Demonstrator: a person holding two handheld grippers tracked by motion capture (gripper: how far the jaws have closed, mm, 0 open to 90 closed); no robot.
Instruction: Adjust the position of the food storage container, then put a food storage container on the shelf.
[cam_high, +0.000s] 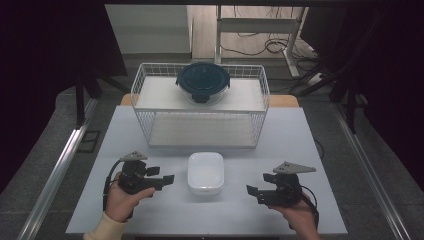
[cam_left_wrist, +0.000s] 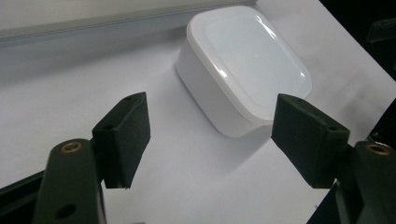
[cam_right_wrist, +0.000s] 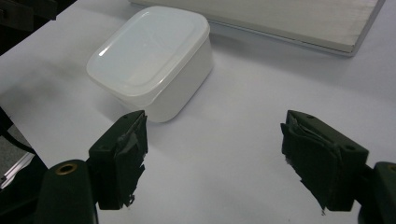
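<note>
In the high view, a white box (cam_high: 205, 172) with its lid on sits on the pale surface (cam_high: 280, 135), between the two grippers and just in front of a wire rack (cam_high: 200, 106). A round dark-lidded bowl (cam_high: 203, 82) stands on the rack's upper shelf. The left gripper (cam_high: 162, 176) is held near the box's left side, its jaws pointing toward the box. The right gripper (cam_high: 253, 192) is held right of the box, a little farther off, jaws also pointing inward.

In the left gripper view, the left gripper (cam_left_wrist: 211, 140) has its jaws spread wide with nothing between them; the box (cam_left_wrist: 243, 65) lies just beyond them, untouched.

In the right gripper view, the right gripper (cam_right_wrist: 212, 158) likewise has its jaws released and empty, with the box (cam_right_wrist: 152, 60) ahead, nearer the left jaw and apart from it.
</note>
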